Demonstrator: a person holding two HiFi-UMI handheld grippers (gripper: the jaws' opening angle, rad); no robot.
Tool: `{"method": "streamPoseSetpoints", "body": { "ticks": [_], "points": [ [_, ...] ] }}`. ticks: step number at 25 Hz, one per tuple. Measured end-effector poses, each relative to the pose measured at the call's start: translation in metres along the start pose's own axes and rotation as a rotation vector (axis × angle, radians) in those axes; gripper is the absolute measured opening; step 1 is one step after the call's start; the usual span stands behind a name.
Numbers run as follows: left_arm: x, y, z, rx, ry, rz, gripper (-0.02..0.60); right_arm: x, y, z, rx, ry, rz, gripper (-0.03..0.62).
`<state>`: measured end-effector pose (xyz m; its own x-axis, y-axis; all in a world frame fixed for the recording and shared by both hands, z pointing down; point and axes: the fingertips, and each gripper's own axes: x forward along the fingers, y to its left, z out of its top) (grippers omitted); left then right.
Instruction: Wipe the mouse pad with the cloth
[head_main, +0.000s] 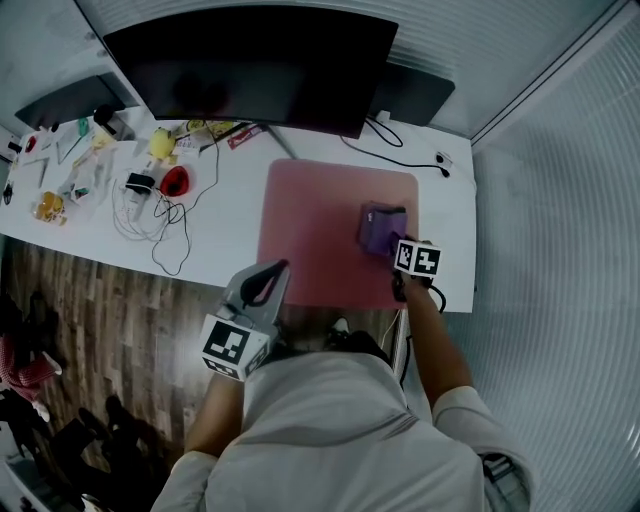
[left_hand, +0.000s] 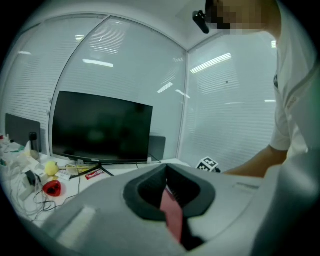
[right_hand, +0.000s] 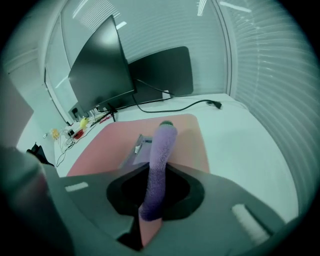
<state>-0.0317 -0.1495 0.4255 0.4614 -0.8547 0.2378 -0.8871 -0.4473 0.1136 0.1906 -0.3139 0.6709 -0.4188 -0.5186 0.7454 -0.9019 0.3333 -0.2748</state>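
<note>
My right hand-held gripper pinches the purple cloth on the pink mouse pad; left hand-held gripper pressed together, empty. Risk: the unheld pad may slide across the table when wiped

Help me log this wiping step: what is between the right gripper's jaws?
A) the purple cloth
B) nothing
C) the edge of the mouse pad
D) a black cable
A: in the right gripper view, the right gripper has its jaws pressed onto the purple cloth, which sits over the pink mouse pad.
</note>
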Motion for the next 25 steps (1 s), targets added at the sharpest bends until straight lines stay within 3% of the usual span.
{"method": "streamPoseSetpoints", "body": {
  "ticks": [10,16,20,25],
  "points": [
    [0.047,-0.062,0.002,0.012,-0.007,-0.030,0.003,-0.044,-0.112,-0.018,0.057,-0.020,-0.093,0.046],
    [0.051,-0.075,0.003,0.020,-0.003,-0.016,0.003,-0.065,-0.142,-0.031,0.074,-0.027,-0.130,0.046],
    [0.039,-0.068,0.005,0.025,-0.009,0.011,0.003,-0.086,-0.125,-0.014,0.074,-0.105,-0.096,0.046],
    [0.006,-0.035,0.007,0.012,-0.021,0.074,0.003,-0.093,-0.035,0.017,0.000,-0.171,0.045,0.046]
  ]
}}
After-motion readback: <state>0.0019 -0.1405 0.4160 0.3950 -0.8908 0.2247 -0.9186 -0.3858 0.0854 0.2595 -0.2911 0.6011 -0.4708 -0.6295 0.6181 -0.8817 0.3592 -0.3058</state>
